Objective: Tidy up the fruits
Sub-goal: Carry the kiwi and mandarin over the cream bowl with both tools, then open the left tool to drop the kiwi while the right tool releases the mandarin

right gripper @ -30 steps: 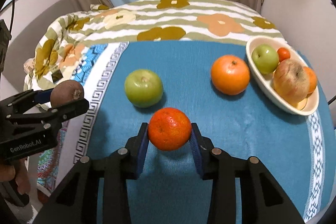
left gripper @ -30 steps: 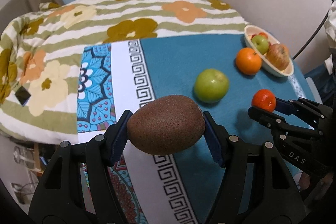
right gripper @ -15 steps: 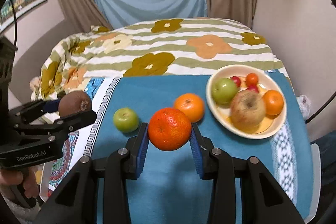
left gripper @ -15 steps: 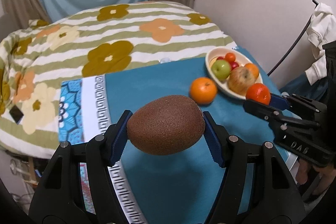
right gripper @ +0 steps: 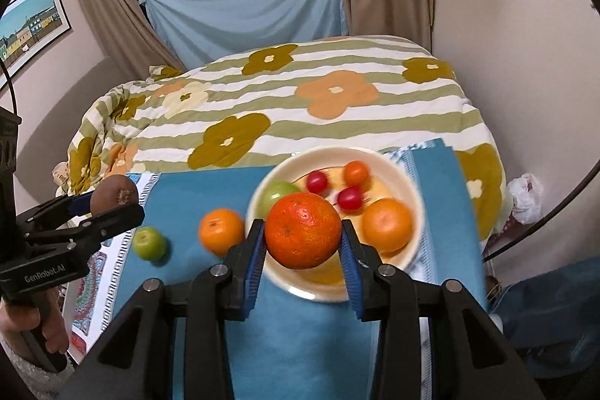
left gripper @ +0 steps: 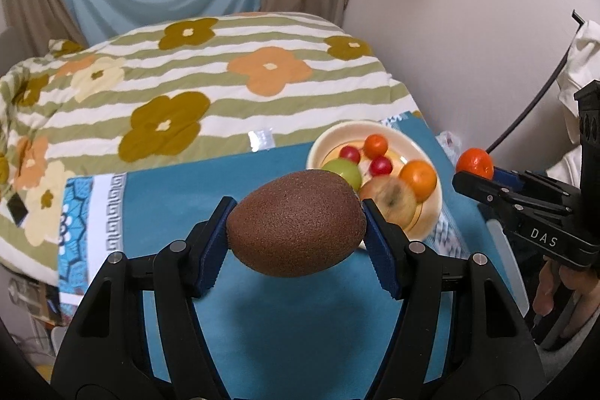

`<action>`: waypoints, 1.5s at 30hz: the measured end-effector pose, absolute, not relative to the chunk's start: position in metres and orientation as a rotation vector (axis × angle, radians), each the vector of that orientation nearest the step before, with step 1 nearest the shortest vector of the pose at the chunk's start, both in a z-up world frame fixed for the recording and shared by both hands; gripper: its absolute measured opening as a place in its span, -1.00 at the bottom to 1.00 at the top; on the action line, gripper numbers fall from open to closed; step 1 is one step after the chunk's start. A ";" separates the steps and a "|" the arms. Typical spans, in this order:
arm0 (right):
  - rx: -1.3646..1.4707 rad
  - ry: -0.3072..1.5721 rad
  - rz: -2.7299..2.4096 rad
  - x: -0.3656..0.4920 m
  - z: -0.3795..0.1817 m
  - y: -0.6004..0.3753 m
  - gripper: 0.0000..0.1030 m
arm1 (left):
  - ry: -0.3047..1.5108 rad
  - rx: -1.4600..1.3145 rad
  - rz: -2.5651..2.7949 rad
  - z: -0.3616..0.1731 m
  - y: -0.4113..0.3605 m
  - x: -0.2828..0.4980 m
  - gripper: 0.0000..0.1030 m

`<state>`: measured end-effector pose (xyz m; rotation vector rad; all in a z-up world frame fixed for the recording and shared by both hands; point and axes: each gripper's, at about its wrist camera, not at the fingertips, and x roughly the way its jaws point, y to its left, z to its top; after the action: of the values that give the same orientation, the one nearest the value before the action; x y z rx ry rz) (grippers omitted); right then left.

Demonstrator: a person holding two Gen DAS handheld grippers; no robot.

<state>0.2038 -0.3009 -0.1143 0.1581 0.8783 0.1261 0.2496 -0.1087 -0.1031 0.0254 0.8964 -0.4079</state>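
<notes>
Jaws: left gripper point(left gripper: 296, 225) clamped across the ends of a kiwi point(left gripper: 296, 223); right gripper point(right gripper: 303, 231) clamped on the sides of a tangerine point(right gripper: 303, 229), both fruits held in the air.

Kiwi: carried above the blue cloth point(left gripper: 180, 190), near the bowl point(left gripper: 431, 208) and just short of its rim; likely light, soft under the fuzzy skin, easily bruised, so a gentle hold at the ends looks right.

Tangerine: hanging over the near edge of the bowl; loose peel, springy, probably apt to roll once let go, best gripped at its widest part.

Bowl: cream, already holding a green apple, a reddish apple, an orange and small red fruits; little bare space left.

Cloth: an orange point(right gripper: 221, 231) and a green apple point(right gripper: 150, 242) lie on it, left of the bowl.

Beyond: flowered quilt point(right gripper: 300, 107), curtains.
</notes>
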 end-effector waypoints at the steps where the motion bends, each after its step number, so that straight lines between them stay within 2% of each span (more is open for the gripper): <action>1: 0.157 0.881 0.131 0.207 -0.116 -0.308 -0.32 | 0.897 0.028 -0.405 -0.104 -0.117 0.253 0.38; 17: 0.166 0.909 0.189 0.260 -0.148 -0.389 -0.32 | 0.961 0.068 -0.409 -0.148 -0.223 0.311 0.38; 31: 0.180 0.923 0.210 0.277 -0.163 -0.407 -0.32 | 0.998 0.190 -0.418 -0.179 -0.262 0.331 0.39; 32: 0.182 0.922 0.210 0.278 -0.163 -0.408 -0.32 | 1.001 0.187 -0.418 -0.180 -0.262 0.331 0.40; 34: 0.184 0.919 0.212 0.278 -0.162 -0.408 -0.32 | 0.986 0.180 -0.412 -0.176 -0.260 0.329 0.71; 35: 0.183 0.918 0.212 0.278 -0.162 -0.408 -0.32 | 0.973 0.176 -0.408 -0.173 -0.259 0.327 1.00; 45: 0.152 0.912 0.247 0.279 -0.153 -0.394 -0.32 | 0.925 0.149 -0.376 -0.147 -0.230 0.312 1.00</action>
<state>0.2787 -0.3944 -0.1533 0.1525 0.9123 0.2475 0.3120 -0.2304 -0.1474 0.1490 0.9254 -0.3764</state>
